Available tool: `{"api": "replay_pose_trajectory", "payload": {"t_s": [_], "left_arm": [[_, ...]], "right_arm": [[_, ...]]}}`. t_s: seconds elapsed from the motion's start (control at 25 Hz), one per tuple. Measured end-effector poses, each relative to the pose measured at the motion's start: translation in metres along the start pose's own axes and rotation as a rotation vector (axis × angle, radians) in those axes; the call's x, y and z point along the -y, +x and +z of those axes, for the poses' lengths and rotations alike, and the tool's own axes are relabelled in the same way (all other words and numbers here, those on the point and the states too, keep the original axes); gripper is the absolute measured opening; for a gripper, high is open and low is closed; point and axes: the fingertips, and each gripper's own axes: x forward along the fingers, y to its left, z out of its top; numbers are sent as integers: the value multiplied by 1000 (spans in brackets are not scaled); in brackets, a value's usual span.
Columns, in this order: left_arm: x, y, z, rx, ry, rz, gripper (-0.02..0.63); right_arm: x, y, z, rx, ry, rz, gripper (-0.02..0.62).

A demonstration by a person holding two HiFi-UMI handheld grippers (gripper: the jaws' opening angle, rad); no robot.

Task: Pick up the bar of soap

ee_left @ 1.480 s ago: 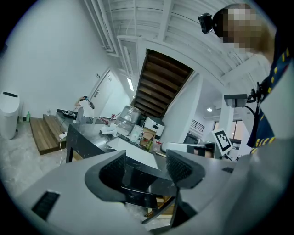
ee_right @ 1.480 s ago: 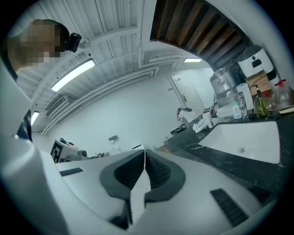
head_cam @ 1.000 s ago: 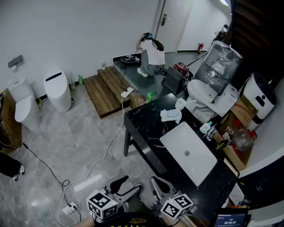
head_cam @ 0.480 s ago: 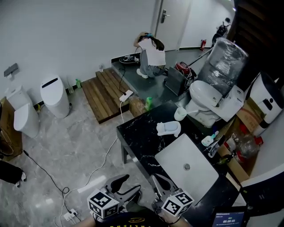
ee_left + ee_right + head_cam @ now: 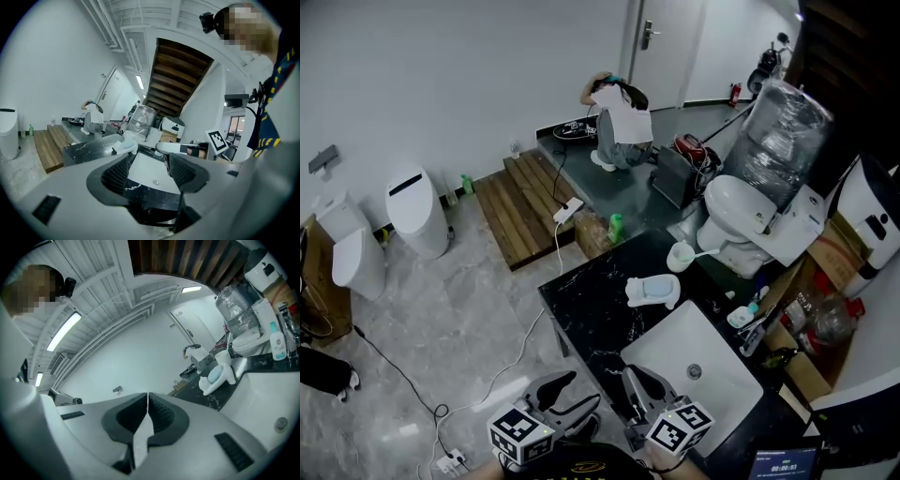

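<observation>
Left claw is spread and empty; right claw is pressed together (both hover by the bench).

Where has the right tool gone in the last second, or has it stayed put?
Yes. The right tool moved forward toward the white sink: its tips now overlap the sink's near edge, whereas earlier they stopped short of it.

Black counter: left strip bare, passable.
White basin: open, directly ahead of right gripper.
Toilet-shaped dish, cup: crowd far end.
Bottles: line right edge.
Floor: open beside counter, cable trailing.
</observation>
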Motion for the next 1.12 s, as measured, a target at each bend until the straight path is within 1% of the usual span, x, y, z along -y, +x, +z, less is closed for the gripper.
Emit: {"api": "replay_pose_trajectory", "payload": {"t_s": [0.24, 0.36, 0.6, 0.76, 0.88, 1.12], "left_arm": [[-12, 11, 5, -20, -2, 6, 287], [-19, 23, 10, -25, 22, -20, 287], [-30, 55, 22, -59, 64, -119, 287], [-48, 77, 33, -93, 60, -185, 287], [-63, 90, 49, -126, 93, -244, 287], [-109, 118, 87, -135, 156, -320, 287]], "right_arm": [[13, 9, -1, -16, 34, -13, 18], [21, 15, 4, -11, 36, -30, 18], [43, 25, 16, 23, 47, -112, 18], [63, 37, 25, 52, 64, -187, 18], [76, 51, 34, 84, 89, -244, 18], [91, 89, 56, 177, 105, -323, 18]]}}
